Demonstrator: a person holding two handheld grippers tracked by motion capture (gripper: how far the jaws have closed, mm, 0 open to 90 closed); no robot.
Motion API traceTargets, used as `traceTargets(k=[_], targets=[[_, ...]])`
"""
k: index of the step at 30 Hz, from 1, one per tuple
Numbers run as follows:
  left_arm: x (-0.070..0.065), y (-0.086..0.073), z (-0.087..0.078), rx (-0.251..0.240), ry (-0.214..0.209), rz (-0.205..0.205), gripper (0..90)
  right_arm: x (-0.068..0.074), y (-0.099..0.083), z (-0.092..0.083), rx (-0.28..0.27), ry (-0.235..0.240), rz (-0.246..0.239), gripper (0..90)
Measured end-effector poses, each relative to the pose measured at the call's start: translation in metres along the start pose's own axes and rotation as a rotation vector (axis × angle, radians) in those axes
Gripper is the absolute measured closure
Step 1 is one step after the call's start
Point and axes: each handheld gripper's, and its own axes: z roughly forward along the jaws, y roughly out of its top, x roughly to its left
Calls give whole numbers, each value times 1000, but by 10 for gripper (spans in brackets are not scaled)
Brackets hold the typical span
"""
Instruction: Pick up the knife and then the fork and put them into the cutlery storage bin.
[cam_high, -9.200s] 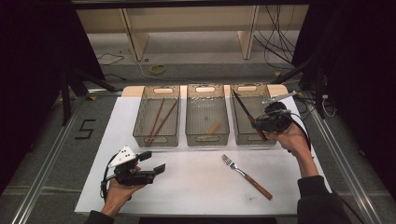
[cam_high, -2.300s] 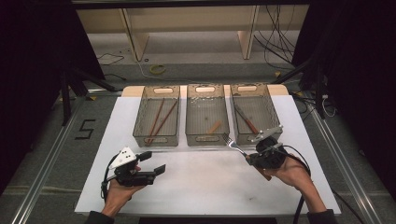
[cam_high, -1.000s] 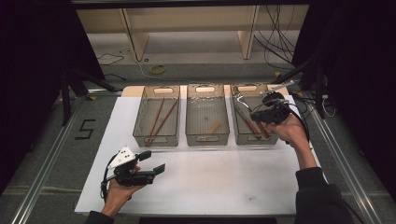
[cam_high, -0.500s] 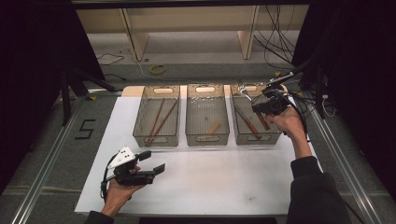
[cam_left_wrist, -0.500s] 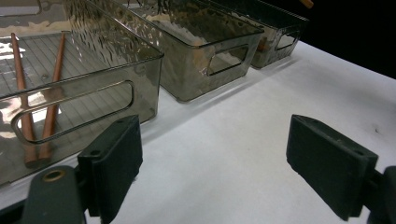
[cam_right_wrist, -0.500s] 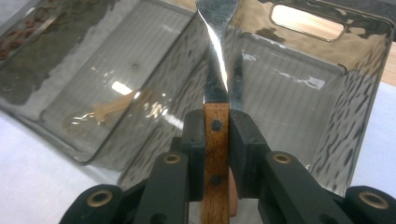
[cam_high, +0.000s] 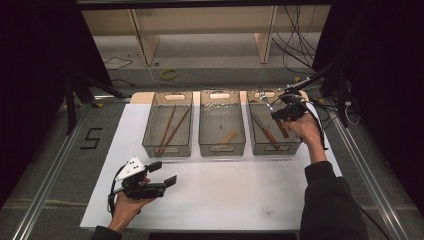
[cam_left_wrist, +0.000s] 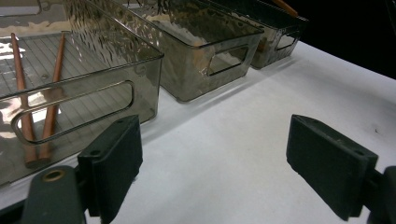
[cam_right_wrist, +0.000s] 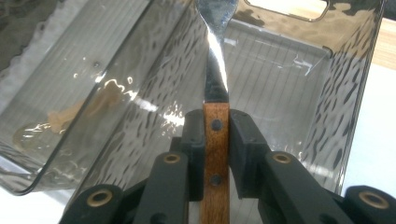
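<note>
A fork with a wooden handle (cam_right_wrist: 216, 140) and a steel neck (cam_right_wrist: 215, 65) is clamped between the jaws of my right gripper (cam_right_wrist: 216, 133). In the high view that gripper (cam_high: 285, 114) hovers over the right-hand clear bin (cam_high: 295, 145), with the fork (cam_high: 264, 97) pointing toward the bin's far end. Another wooden-handled utensil (cam_high: 266, 132) lies inside this bin. My left gripper (cam_high: 162, 177) rests low over the white mat near the front left, jaws wide apart with nothing between them (cam_left_wrist: 212, 158).
Three smoky clear bins stand in a row: the left bin (cam_high: 150, 147) holds two wooden chopsticks (cam_high: 170, 129), the middle bin (cam_high: 202, 145) a short wooden piece (cam_high: 229, 136). A white mat (cam_high: 240, 190) covers the table. Cables trail at the far right.
My right gripper picked the fork up from the mat, carried it up over the right bin, and has moved slightly further toward the bin's far end. The left gripper stayed still.
</note>
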Motion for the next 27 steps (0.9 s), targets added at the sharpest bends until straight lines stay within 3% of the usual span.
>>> traceTargets(k=[27], targets=[[0,0,0,1,0,2,178,2,-3,22,43,-18,0,779]])
